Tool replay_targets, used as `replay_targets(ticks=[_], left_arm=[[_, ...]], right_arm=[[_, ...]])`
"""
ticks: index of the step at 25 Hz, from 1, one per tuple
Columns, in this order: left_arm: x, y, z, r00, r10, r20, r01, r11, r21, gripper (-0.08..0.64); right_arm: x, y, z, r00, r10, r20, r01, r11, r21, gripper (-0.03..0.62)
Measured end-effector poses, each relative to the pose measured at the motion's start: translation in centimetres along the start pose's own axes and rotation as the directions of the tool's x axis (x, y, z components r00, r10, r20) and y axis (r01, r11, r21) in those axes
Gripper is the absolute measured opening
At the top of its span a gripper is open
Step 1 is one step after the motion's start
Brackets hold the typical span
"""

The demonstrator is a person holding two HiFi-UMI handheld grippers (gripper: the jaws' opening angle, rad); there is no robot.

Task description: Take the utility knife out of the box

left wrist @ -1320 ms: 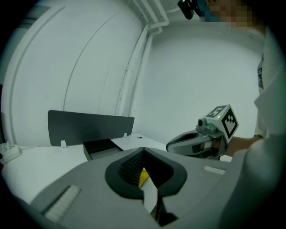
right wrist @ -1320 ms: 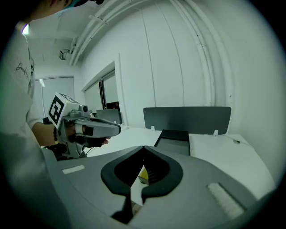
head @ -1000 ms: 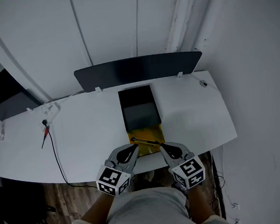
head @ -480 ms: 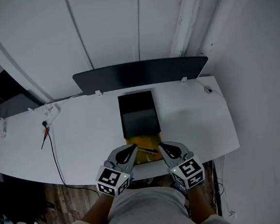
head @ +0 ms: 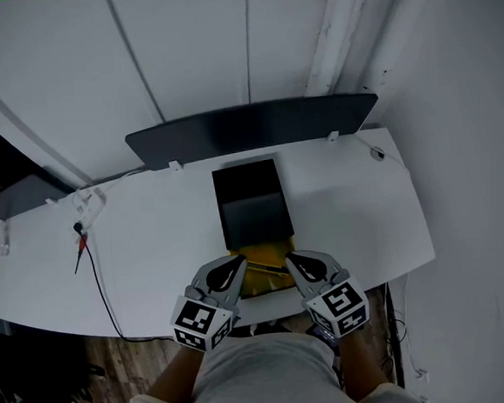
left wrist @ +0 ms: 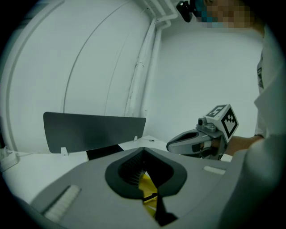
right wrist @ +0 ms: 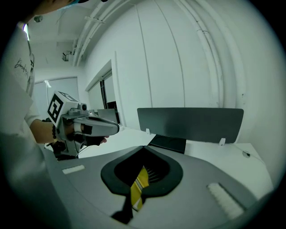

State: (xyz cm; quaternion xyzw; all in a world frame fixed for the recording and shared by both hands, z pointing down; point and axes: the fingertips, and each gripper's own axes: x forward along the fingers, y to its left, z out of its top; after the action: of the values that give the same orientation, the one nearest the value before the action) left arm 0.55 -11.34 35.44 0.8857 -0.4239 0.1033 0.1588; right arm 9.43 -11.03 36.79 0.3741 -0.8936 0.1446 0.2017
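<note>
A black box (head: 250, 201) lies open in the middle of the white table (head: 151, 249). Its yellow part (head: 260, 279) juts toward the front edge. Across that yellow part lies the slim utility knife (head: 267, 268). My left gripper (head: 240, 263) and right gripper (head: 290, 260) hover at the table's front edge on either side of the yellow part, pointing at it. Both are shut and hold nothing. In the left gripper view the left gripper (left wrist: 144, 150) has its tips together, with yellow showing through the hollow behind them. The right gripper (right wrist: 144, 147) looks the same in its own view.
A dark upright panel (head: 250, 128) stands along the table's back edge behind the box. At the left lie a white power strip (head: 90, 200) and a black cable (head: 102, 288) that hangs over the front edge. A white wall with pipes rises behind.
Both grippers have crept forward together over the table's front edge, and now cover more of the yellow part. Both stay shut.
</note>
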Motion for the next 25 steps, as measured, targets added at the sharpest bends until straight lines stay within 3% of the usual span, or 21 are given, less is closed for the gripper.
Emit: replay_targets(ticks=[12,25], left_arm=[[0.6,2.2,-1.1,0.999,-0.043,-0.033,0.043,0.999,-0.013,0.002],[1.7,3.3,-4.2,0.995,-0.053,-0.081,0.050,0.998,-0.043,0.002]], right_arm=[[2.0,-0.3,-0.4,0.998,-0.038,-0.045,0.038,0.999,0.014,0.014],[4.0,-0.4,-3.7,0.989,-0.014,-0.146,0.012,1.000,-0.013,0.015]])
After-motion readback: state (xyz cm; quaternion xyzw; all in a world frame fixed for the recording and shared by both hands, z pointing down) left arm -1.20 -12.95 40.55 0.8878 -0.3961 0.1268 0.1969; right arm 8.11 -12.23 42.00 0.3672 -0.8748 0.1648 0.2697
